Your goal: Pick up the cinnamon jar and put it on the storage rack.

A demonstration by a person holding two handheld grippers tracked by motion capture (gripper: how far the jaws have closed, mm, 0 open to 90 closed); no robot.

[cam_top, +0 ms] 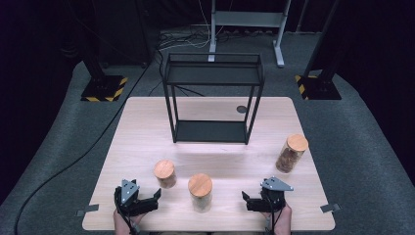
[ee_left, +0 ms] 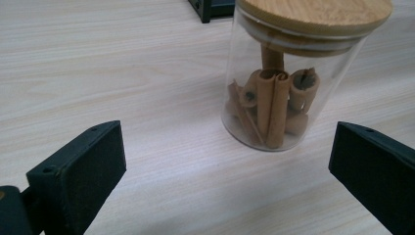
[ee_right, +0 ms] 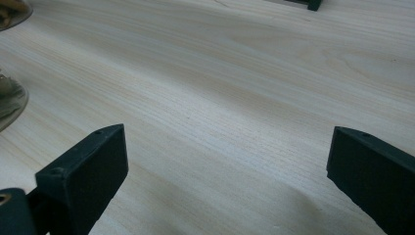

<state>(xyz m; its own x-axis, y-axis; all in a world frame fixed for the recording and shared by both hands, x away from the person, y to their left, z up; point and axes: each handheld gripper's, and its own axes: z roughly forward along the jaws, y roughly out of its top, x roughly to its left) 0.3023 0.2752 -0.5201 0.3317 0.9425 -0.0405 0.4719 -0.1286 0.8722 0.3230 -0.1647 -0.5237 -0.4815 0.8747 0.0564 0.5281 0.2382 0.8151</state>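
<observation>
A: Looking from the high view, we log three lidded glass jars on the wooden table: the left jar, the middle jar and the right jar, which stands well apart near the table's right edge. Behind them stands the black two-tier rack.

B: Agreed. We note the left gripper at the near edge, left of the middle jar, and the right gripper at the near edge, right of that jar. Neither touches a jar.

A: From the left gripper view we get what the high view cannot give: the contents. The jar ahead of the jaws holds rolled brown cinnamon sticks, standing on end and leaning against the glass. Its wall is clear, its lid pale wood with a visible grain, the lid wider than the body. It stands upright on the table, ahead of the jaws and toward the right jaw, not between the pads.

B: We cannot tell from that view alone which of the three jars it is.

A: Gripper state: the left gripper's jaws stand wide apart, released, nothing between them.

B: In the right gripper view the jaws are likewise spread, holding nothing, with bare tabletop between them. At its left edge we see slivers of glass jar bases, too cropped to read the contents, and a rack foot at the top.
</observation>
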